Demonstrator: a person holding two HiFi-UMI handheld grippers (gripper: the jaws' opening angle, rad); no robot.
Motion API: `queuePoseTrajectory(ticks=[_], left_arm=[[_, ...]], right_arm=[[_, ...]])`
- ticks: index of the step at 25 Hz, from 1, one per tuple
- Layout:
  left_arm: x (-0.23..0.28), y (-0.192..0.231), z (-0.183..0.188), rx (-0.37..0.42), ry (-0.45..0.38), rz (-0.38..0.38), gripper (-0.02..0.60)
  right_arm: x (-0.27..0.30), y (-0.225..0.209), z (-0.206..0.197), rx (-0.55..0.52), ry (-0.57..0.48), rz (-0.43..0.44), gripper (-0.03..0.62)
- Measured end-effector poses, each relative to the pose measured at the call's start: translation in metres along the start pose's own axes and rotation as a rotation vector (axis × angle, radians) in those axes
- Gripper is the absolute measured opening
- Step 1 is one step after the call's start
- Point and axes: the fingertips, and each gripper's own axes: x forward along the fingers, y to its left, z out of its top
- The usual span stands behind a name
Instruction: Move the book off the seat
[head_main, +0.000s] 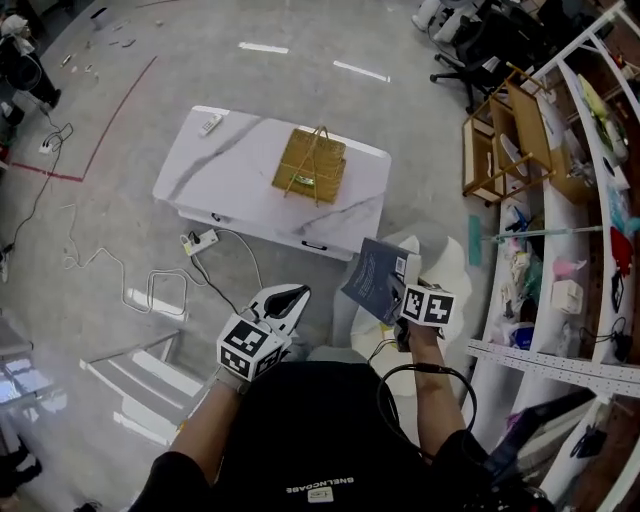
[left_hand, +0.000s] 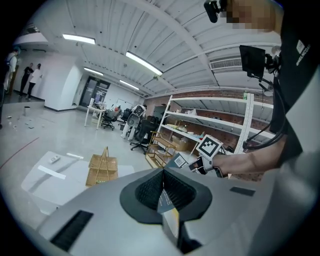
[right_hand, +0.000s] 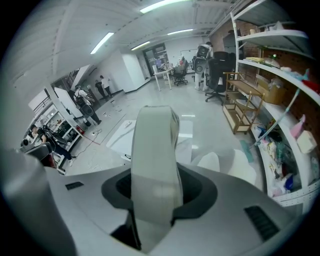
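Just short of the white surface (head_main: 230, 170), by the head view: held the book (head_main: 372, 280) aloft in the right claw (head_main: 402, 282), clear of the white seat (head_main: 445, 262) off that surface's near corner. Gripped it by one edge only, so left it hanging tilted. Held nothing in the left claw (head_main: 290, 298), likewise short of the surface's near edge. Noted a wicker basket (head_main: 310, 165) at the surface's middle, with bare marble on both sides.

By the left gripper view: found the jaws pressed together with nothing between. Spotted the book and the right claw off to one side, short of the surface.

By the right gripper view: found the jaws partly closed and clamped on the book's pale page edge, rising up the middle and hiding much of the surface beyond.

Judged the lift done and the set-down not yet made. Needed a firm pinch against swing or slip from the one-edge hold. Needed a low, flat placing on bare marble beside the basket before letting go. Could have steadied the free edge with the idle claw.
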Motion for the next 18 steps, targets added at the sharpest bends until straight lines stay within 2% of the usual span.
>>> queuePoseTrajectory(ticks=[9, 18], left_arm=[[-0.004, 0.019, 0.017, 0.006, -0.009, 0.029, 0.006], [0.020, 0.026, 0.022, 0.011, 0.035, 0.023, 0.006]], right_arm=[[0.025, 0.018, 0.032, -0.010, -0.007, 0.022, 0.173], [0.056, 0.003, 0.057, 0.009, 0.010, 0.039, 0.173]])
